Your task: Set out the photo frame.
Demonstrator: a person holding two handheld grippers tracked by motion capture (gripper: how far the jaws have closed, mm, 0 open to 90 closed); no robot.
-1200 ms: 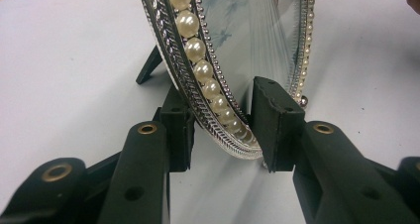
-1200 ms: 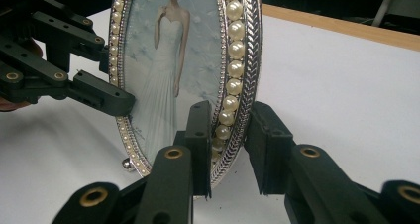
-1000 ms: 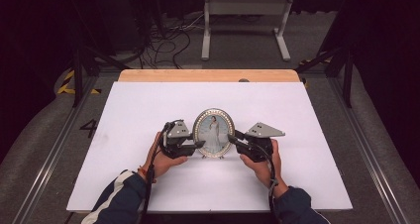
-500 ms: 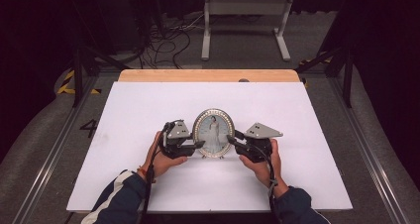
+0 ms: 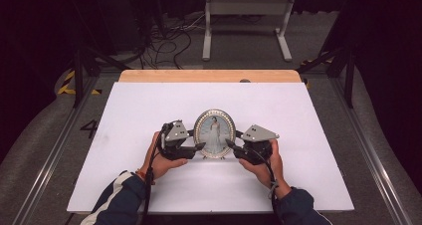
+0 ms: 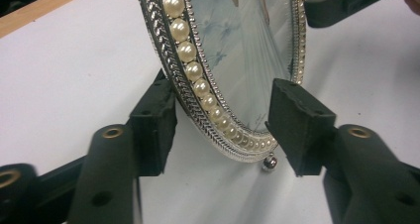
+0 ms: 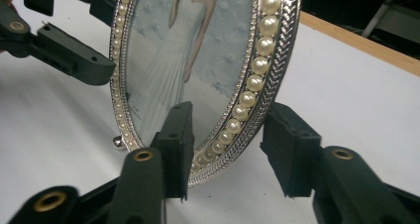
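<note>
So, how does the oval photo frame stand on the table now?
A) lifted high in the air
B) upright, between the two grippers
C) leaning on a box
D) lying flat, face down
B: the oval photo frame stands upright on the white table, left gripper and right gripper at its sides.

Both forearms reached in side by side. The left hand-held gripper [image 5: 198, 146] and right hand-held gripper [image 5: 230, 143] pointed inward toward each other, jaws having just opened, pads apart.
</note>
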